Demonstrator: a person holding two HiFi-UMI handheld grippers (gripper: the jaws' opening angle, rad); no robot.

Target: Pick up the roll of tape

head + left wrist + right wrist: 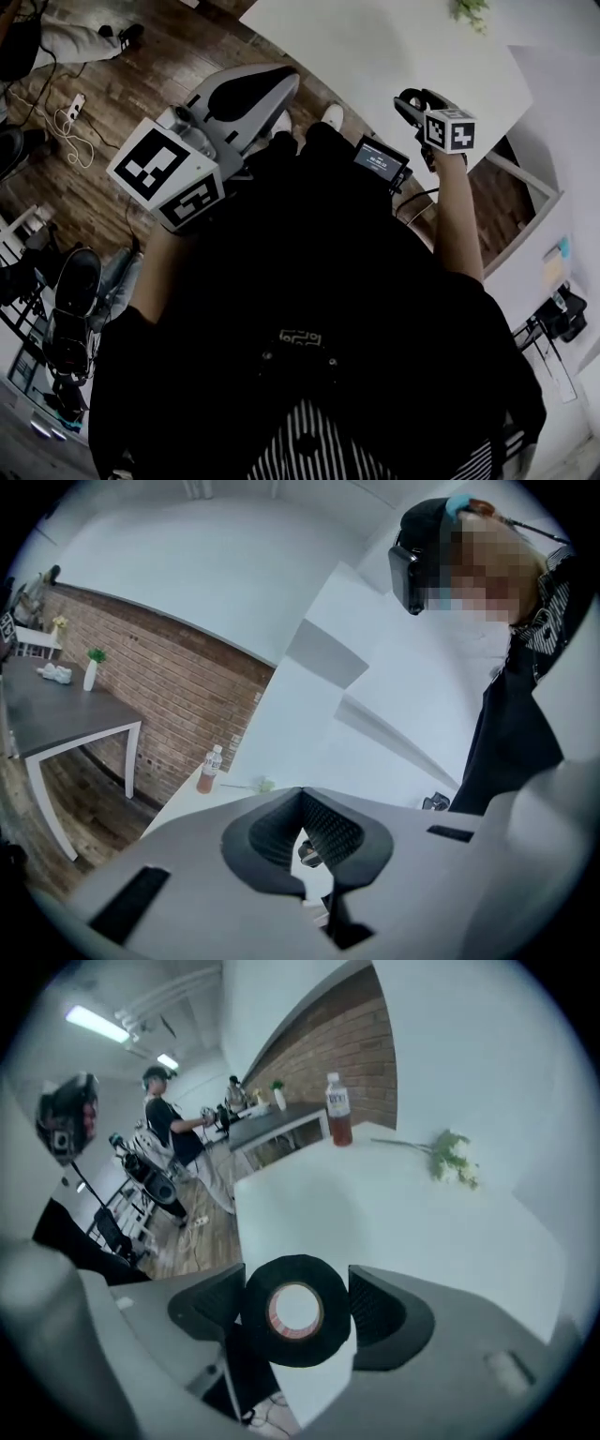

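The roll of tape (298,1274) is black with a pale core and stands on edge between the pads of my right gripper (297,1309), which is shut on it above the white table (394,1213). In the head view the right gripper (412,103) reaches over that table's edge (375,47), and I cannot make out the roll there. My left gripper (301,794) has its tips together with nothing between them. It is raised in front of the body at the left (281,82), away from the tape.
A bottle (337,1110) of reddish drink and a green sprig (453,1159) are on the white table. A dark table (56,714) stands by the brick wall. A person (164,1115) works at equipment further off. Cables (70,117) lie on the wood floor.
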